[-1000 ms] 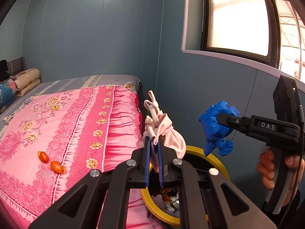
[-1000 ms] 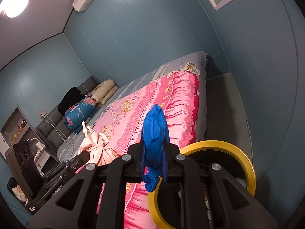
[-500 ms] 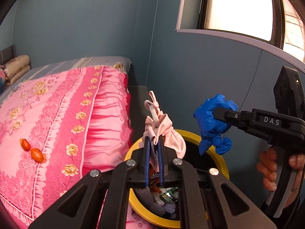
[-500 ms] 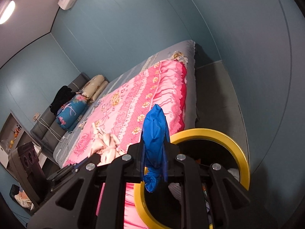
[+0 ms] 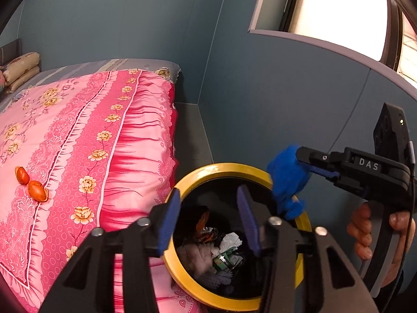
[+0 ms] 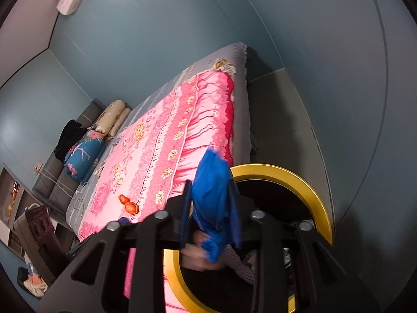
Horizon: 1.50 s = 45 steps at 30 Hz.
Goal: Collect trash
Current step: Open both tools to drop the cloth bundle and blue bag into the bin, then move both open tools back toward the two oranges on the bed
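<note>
The left gripper (image 5: 207, 219) is positioned above the mouth of the yellow-rimmed trash bin (image 5: 191, 284) with its jaws spread wide apart and nothing between them; inside the bin lie crumpled wrappers (image 5: 225, 250) and a pale pink cloth item (image 5: 196, 259), the latter motion-blurred. The right gripper (image 6: 211, 215), held in the person's right hand (image 5: 378, 237), has its jaws parted slightly around a blue glove (image 6: 212, 200), which hangs over the bin's rim; whether the pads still press on the glove cannot be determined. Two orange peel pieces (image 5: 31, 185) rest on the pink floral bedspread (image 5: 86, 140) beside the bin.
</note>
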Tool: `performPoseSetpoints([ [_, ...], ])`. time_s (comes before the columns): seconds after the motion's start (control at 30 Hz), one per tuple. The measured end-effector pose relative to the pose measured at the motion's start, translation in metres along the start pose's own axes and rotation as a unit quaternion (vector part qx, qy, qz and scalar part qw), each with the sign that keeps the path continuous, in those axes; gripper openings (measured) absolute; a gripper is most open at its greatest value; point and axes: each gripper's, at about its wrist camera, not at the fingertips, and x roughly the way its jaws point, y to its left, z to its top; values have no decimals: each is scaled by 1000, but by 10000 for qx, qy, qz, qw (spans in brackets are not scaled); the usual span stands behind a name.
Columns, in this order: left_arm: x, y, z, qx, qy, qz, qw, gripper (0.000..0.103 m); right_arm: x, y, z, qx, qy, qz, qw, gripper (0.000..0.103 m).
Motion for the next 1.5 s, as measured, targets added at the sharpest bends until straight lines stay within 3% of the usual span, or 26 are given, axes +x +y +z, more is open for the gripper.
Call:
performPoseSetpoints([
  [0.13,-7,11,1,-88,-101,133,9998,55,0,-4,0,24,-54,-32,10000,45],
  [0.37,-24,35,1,-252,-310,436,9983,67,-5,0,1,-90,-241,198,9995,53],
  [0.77,-82,77,5,-534,-903,998,9895,87,-15,52,2,-755,-434,339,9956,60],
  [1.27,-146,131,8,-807,-1404,1792,9704,94,-4,135,-10,-1676,-426,781,9818,75],
  [1.5,-163,160,8,-988,-1497,2075,9616,95,6,171,-17,-2041,-348,929,9739,76],
])
